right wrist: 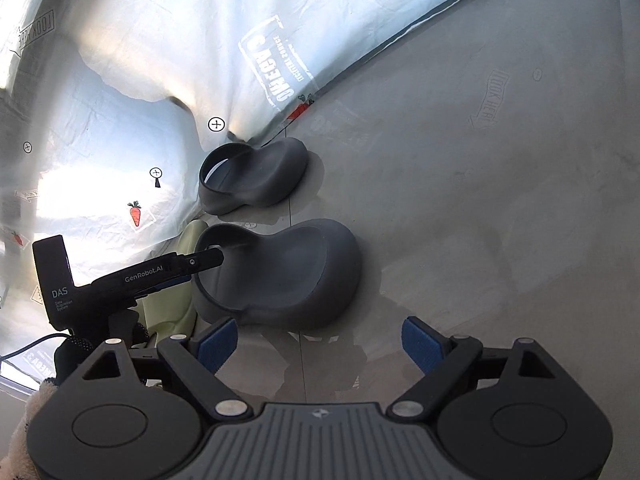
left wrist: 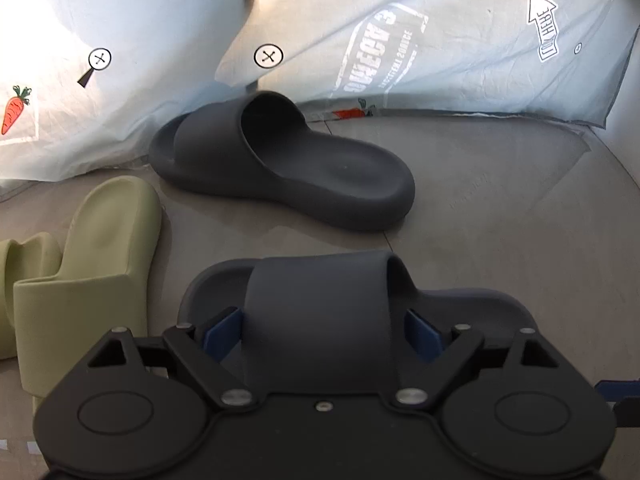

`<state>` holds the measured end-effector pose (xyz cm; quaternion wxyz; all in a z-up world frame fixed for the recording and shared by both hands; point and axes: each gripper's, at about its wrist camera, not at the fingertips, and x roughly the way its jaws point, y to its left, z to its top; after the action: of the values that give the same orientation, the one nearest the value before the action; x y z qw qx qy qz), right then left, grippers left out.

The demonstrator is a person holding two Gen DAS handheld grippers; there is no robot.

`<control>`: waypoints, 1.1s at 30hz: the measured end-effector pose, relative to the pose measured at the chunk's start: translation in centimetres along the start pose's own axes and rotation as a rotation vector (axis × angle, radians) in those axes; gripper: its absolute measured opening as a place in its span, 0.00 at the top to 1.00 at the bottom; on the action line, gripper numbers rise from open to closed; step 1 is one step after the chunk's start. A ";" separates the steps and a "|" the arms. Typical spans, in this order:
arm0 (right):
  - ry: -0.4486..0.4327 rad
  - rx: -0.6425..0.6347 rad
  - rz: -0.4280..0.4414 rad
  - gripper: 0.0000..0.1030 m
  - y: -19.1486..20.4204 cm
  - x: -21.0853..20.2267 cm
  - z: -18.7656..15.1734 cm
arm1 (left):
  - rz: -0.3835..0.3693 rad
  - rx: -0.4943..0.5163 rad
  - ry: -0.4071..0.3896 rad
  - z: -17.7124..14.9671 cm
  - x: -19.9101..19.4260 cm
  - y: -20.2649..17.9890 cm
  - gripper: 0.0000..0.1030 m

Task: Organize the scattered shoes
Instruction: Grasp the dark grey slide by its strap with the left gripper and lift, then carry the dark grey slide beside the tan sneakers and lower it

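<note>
At the left edge of the left wrist view, two pale green slides [left wrist: 84, 264] lie side by side on the grey floor [left wrist: 500, 208]. Just right of them, at the bottom centre, the left tongs [left wrist: 322, 332] are clamped on the strap of the near dark grey slide [left wrist: 320, 304], one blue pad [left wrist: 222, 330] on each side of it. Above, mid-frame, the far dark grey slide [left wrist: 288, 160] rests with its toe at the printed white sheet [left wrist: 440, 40]. In the right wrist view, the right tongs [right wrist: 320, 344] stand apart and empty over bare floor at the bottom of the frame.
</note>
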<state>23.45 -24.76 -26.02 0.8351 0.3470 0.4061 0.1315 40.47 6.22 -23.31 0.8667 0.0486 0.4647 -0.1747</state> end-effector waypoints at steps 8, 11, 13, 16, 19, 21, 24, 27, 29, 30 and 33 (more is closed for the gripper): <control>0.021 0.005 0.013 0.13 0.2 0.6 0.0 | -0.013 -0.064 -0.011 0.0 0.1 0.8 0.27; 0.011 0.016 0.007 0.13 -0.1 0.2 -0.1 | 0.003 -0.064 -0.033 -0.1 -0.9 0.0 0.27; -0.008 0.020 0.006 0.13 -0.2 -0.4 -0.1 | 0.007 -0.060 -0.055 -0.2 -1.9 -0.8 0.27; -0.049 0.022 0.002 0.13 -0.4 -1.7 0.1 | -0.015 0.014 -0.086 -0.6 -3.4 -2.9 0.27; -0.102 0.040 -0.001 0.13 -1.1 -3.6 0.0 | -0.075 0.123 -0.092 -1.5 -5.5 -5.7 0.27; -0.134 0.060 -0.002 0.13 -1.7 -5.0 -0.5 | -0.106 0.191 -0.085 -2.6 -6.8 -7.2 0.27; -0.177 0.090 -0.012 0.13 -2.9 -7.5 -2.1 | -0.169 0.302 -0.060 -5.9 -8.6 -10.1 0.27; -0.219 0.120 -0.023 0.13 -4.1 -10.0 -3.8 | -0.227 0.390 -0.008 -9.9 -9.3 -12.7 0.27; -0.248 0.140 -0.030 0.13 -5.0 -11.7 -4.9 | -0.251 0.446 0.023 -12.5 -9.2 -14.1 0.27; -0.262 0.150 -0.033 0.13 -5.4 -12.6 -5.5 | -0.259 0.475 0.037 -13.7 -9.1 -14.8 0.27; -0.284 0.170 -0.050 0.13 -6.3 -14.7 -7.3 | -0.255 0.500 0.059 -15.9 -8.4 -15.9 0.27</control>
<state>8.07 -33.19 -24.84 0.8549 0.4210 0.3022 0.0253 18.09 -2.56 -24.13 0.7849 0.2071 0.4346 -0.3901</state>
